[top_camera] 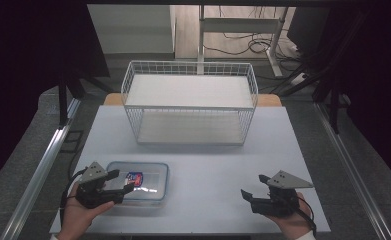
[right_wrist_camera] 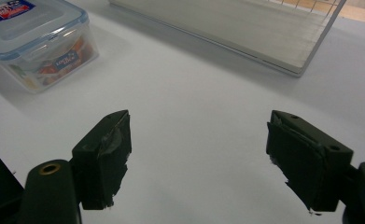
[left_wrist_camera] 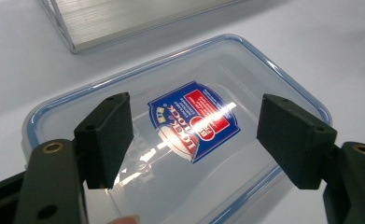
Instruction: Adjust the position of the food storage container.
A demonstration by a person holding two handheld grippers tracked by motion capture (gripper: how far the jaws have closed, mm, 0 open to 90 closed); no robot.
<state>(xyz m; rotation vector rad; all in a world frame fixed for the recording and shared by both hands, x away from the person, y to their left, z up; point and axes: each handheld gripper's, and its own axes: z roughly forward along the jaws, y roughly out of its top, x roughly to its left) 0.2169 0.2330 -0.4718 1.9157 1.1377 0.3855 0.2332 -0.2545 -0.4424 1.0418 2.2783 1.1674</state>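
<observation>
High view: a white table (top_camera: pixel 208 160) is seen with a wire basket (top_camera: pixel 190 102) well beyond both grippers. A lidded plastic container (top_camera: pixel 150 172) lies under the left gripper (top_camera: pixel 118 182), jaws spread above its lid. The right gripper (top_camera: pixel 250 194) is held apart, released, empty. The lid's label (left_wrist_camera: pixel 194 121) is read in the left gripper view.

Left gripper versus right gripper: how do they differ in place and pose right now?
The left gripper hangs over the lid of the plastic box, while the right gripper is over bare table, well apart from the box. The left gripper's pads look clean; the right gripper's pads look scuffed and frayed. Both are open and hold nothing.
</observation>
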